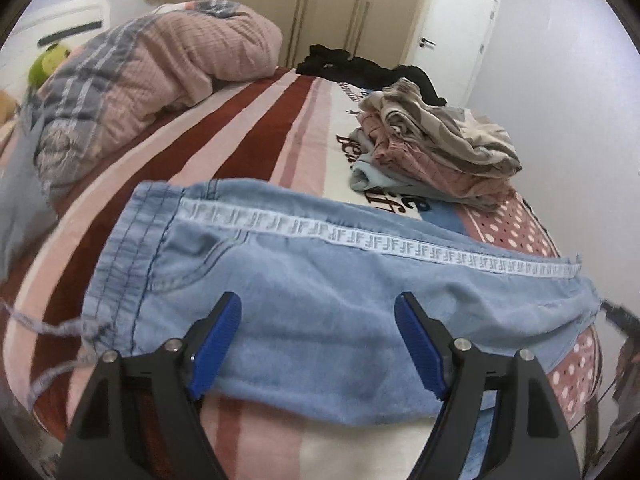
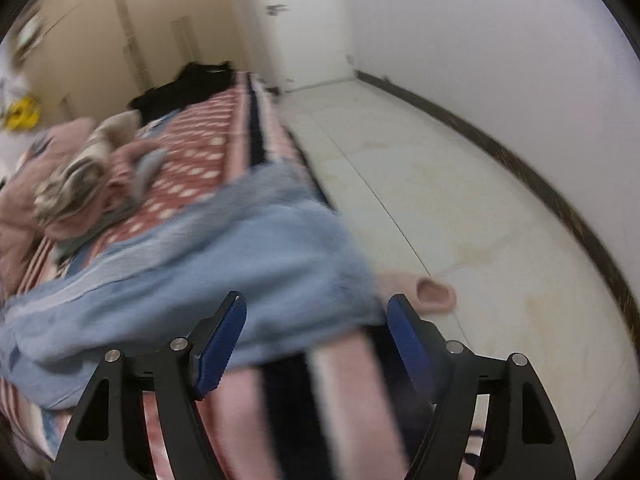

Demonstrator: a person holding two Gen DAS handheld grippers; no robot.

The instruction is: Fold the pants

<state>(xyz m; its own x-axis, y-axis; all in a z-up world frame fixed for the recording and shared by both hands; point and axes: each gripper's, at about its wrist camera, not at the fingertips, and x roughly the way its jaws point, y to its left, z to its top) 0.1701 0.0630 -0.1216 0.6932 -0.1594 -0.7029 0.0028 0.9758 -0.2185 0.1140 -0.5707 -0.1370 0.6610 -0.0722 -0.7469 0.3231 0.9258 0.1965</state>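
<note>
Light blue denim pants [image 1: 320,280] with a white logo stripe lie flat across the striped bed, waistband and drawstring at the left, leg hems at the right. My left gripper [image 1: 318,312] is open and empty, just above the pants' near edge at mid-leg. In the right wrist view the pants [image 2: 224,264] lie blurred at the bed's right edge, hem end near the corner. My right gripper [image 2: 316,316] is open and empty, over the hem end at the bed edge. The right gripper's tip also shows in the left wrist view [image 1: 620,316], at the far right by the hem.
A stack of folded clothes [image 1: 436,152] sits behind the pants. A pink-grey quilt [image 1: 140,88] is heaped at the left. Dark clothing [image 1: 360,64] lies at the far end of the bed. A pink slipper [image 2: 432,292] lies on the white floor beside the bed.
</note>
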